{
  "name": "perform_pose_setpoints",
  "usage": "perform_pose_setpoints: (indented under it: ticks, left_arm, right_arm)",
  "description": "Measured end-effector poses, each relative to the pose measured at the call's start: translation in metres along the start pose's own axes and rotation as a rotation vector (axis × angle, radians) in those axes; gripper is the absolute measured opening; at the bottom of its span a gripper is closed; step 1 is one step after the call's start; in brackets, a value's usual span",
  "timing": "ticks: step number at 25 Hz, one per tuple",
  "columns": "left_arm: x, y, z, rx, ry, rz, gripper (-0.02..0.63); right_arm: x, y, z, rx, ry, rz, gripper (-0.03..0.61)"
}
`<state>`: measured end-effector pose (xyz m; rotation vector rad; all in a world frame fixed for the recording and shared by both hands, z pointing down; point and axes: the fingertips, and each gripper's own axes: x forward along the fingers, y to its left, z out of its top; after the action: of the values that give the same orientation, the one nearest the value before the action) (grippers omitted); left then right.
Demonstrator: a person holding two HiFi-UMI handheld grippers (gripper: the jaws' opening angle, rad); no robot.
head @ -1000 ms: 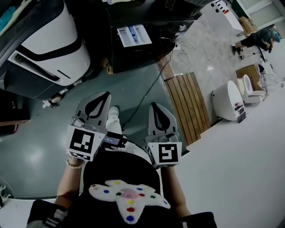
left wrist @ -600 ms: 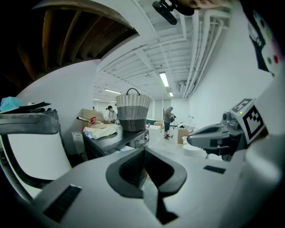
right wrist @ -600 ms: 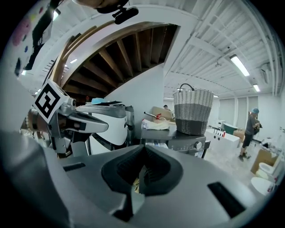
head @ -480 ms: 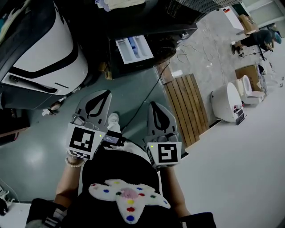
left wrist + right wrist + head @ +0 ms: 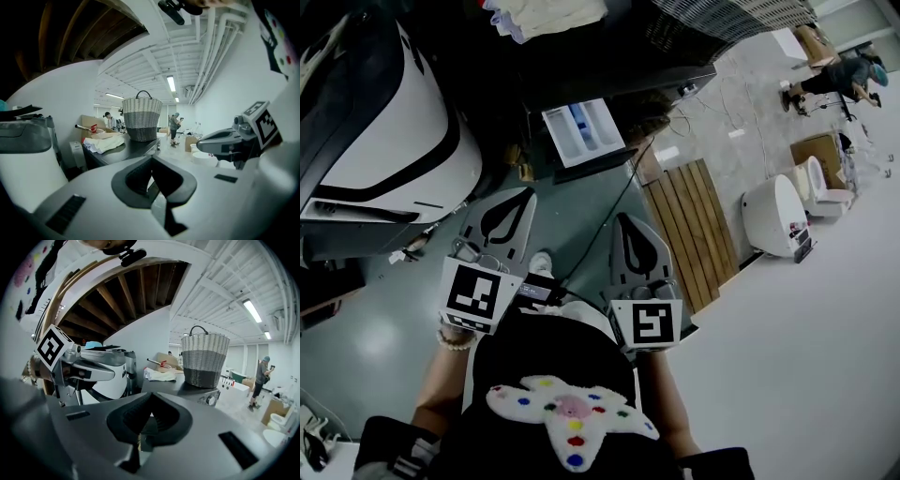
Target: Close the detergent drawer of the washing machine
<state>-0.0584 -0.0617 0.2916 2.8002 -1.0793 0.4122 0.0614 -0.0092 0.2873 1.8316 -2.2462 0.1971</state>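
Washing machine (image 5: 619, 70) body lost in deep shadow, laundry pile (image 5: 546, 14) cut by the top edge, white appliance (image 5: 384, 122) cut at left, distant person (image 5: 834, 75) too small to read, machine front hidden behind left tongs (image 5: 152, 159) in their own view.

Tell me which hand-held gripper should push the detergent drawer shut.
Right, narrowly: the right hand-held gripper, shut, points straight at the open detergent drawer; the left hand-held gripper aims past its edge.

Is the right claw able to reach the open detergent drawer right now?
Probably not yet: the right claw sits short of the detergent drawer, with only open floor between them.
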Motion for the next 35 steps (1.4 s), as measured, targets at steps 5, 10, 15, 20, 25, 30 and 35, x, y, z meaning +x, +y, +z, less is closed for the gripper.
perform_pose_setpoints:
  ticks: [5,10,15,20,25,30,35]
  left_arm:
    - [0.01,0.015,0.004,0.01,-0.015,-0.017,0.009]
    - [0.012,0.024,0.001,0.003,-0.005,-0.012,0.009]
    - [0.013,0.023,0.002,-0.002,-0.006,-0.006,0.009]
    - [0.014,0.023,0.004,-0.007,-0.006,0.033,0.009]
    - [0.017,0.023,0.01,-0.017,-0.012,0.078,0.009]
    - [0.02,0.017,0.011,-0.029,-0.006,0.117,0.009]
    - [0.021,0.012,0.015,-0.032,-0.004,0.143,0.009]
  right_arm:
    - [0.017,0.001,0.003,-0.006,0.003,-0.013,0.003]
    - [0.024,0.006,0.003,-0.008,0.01,-0.006,0.003]
    - [0.026,0.004,0.004,-0.006,0.009,0.002,0.003]
    - [0.03,0.0,0.006,-0.01,0.004,0.041,0.003]
    - [0.038,-0.005,0.011,-0.032,-0.002,0.096,0.003]
    - [0.04,-0.015,0.014,-0.044,-0.012,0.134,0.003]
    - [0.042,-0.023,0.018,-0.051,-0.021,0.163,0.003]
